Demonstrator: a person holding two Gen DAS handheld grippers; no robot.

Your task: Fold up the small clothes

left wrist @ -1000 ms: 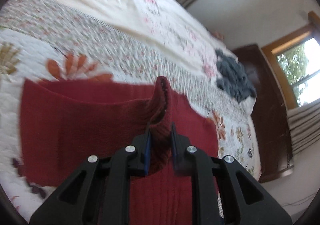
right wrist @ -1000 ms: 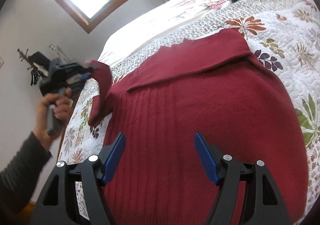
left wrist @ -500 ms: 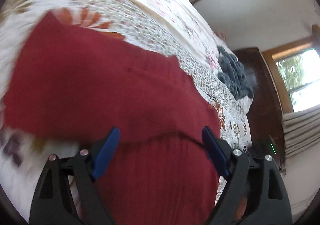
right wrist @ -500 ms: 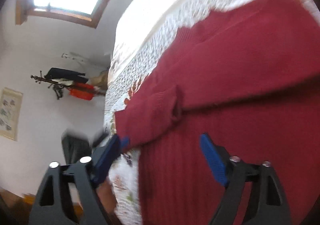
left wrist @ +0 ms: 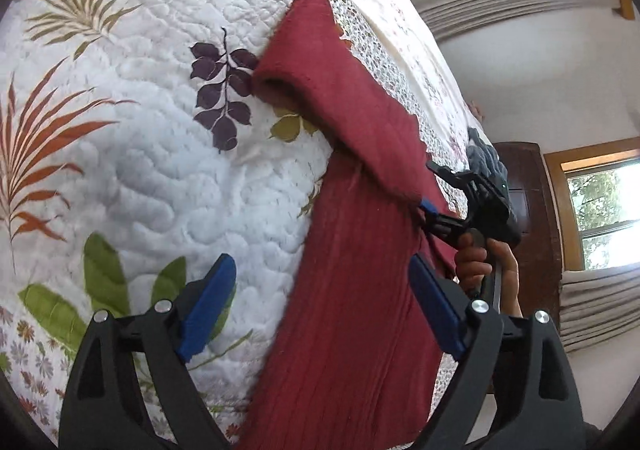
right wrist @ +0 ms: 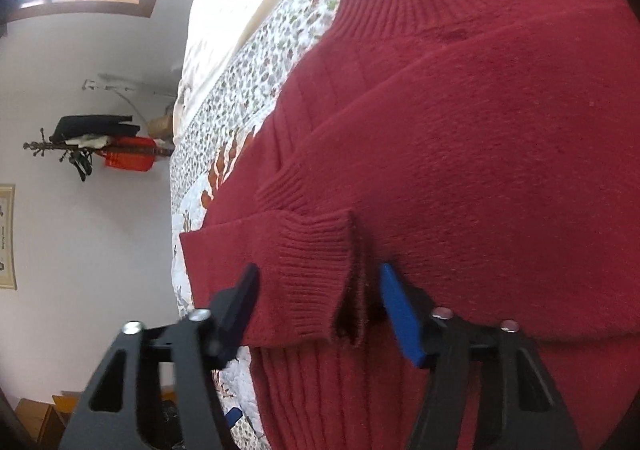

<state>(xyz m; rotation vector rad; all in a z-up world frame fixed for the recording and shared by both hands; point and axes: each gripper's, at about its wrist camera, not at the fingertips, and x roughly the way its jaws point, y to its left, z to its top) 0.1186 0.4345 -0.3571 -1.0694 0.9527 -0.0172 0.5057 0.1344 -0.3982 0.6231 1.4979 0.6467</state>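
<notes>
While both sleeves are lying across the red sweater point(right wrist: 500, 154), right gripper point(right wrist: 316, 306) is straddling 1 cuff point(right wrist: 312, 250), unclamped; left gripper point(left wrist: 320, 306) is hovering spread. Body folds are pending.

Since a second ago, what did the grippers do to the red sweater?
The left gripper let go of the dark red knitted sweater's sleeve and opened. The right gripper moved in around the ribbed cuff, not yet shut. The sweater stayed on the floral quilt.
</notes>
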